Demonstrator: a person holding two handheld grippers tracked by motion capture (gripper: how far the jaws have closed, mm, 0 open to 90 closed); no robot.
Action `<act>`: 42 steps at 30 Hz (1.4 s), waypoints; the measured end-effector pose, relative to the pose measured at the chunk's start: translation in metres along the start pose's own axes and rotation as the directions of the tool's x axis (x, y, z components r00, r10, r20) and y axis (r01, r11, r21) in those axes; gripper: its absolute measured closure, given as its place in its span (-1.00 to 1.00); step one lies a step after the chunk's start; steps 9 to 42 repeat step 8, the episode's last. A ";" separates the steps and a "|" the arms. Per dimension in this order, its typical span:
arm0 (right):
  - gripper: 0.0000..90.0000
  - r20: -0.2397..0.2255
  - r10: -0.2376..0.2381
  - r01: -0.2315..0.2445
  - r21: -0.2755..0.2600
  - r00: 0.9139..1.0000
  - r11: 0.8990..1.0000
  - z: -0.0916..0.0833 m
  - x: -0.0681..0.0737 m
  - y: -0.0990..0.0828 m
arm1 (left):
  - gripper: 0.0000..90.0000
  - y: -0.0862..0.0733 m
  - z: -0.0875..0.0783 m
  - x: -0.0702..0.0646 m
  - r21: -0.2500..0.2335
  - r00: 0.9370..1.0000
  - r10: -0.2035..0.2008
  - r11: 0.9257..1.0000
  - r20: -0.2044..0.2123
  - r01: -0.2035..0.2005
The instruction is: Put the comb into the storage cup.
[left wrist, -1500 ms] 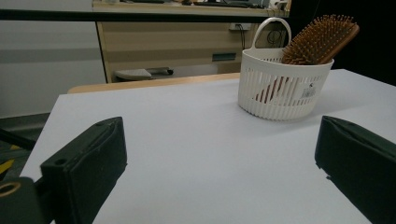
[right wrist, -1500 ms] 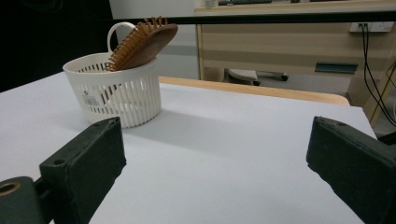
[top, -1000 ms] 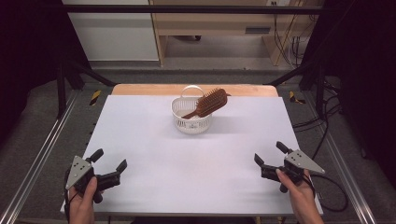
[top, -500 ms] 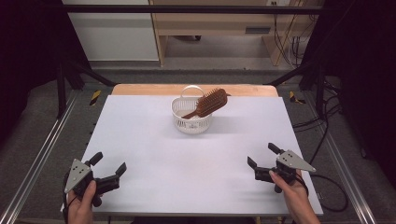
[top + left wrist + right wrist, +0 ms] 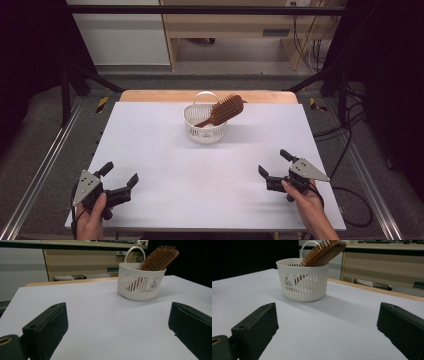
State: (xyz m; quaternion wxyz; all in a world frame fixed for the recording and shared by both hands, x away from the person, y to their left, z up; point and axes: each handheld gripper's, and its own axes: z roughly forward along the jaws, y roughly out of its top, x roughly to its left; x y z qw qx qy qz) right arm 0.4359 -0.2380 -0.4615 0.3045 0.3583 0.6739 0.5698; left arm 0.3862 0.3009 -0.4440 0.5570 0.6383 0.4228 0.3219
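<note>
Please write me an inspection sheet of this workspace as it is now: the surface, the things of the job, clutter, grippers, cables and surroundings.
Surface: white table top, with a wooden strip along the far edge.
Job's things: white slotted basket near the far middle; brown hairbrush inside it, handle down, bristle head leaning over the rim to the right.
Clutter: nothing seen on the table.
Grippers: left gripper at the near left, open, holding nothing; right gripper at the near right, open, holding nothing.
Cables: black cable trails from the right gripper; more cables on the floor at the right.
Surroundings: wooden desk behind; metal frame rails at the sides.
</note>
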 end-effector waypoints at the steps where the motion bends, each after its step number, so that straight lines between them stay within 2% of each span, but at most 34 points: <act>1: -0.92 0.001 0.003 -0.003 -0.003 1.000 1.000 0.002 0.000 0.000 | -0.94 0.000 0.000 0.000 -0.008 1.000 -0.004 1.000 -0.001 0.004; 7: -0.92 -0.004 0.013 -0.013 -0.004 1.000 1.000 0.010 0.001 0.002 | -0.94 0.001 0.002 -0.002 -0.028 1.000 0.000 1.000 0.007 0.000; 42: -0.91 0.001 0.013 -0.013 -0.001 1.000 1.000 0.010 0.001 0.002 | -0.94 0.001 0.003 -0.002 -0.027 1.000 0.000 1.000 0.009 0.000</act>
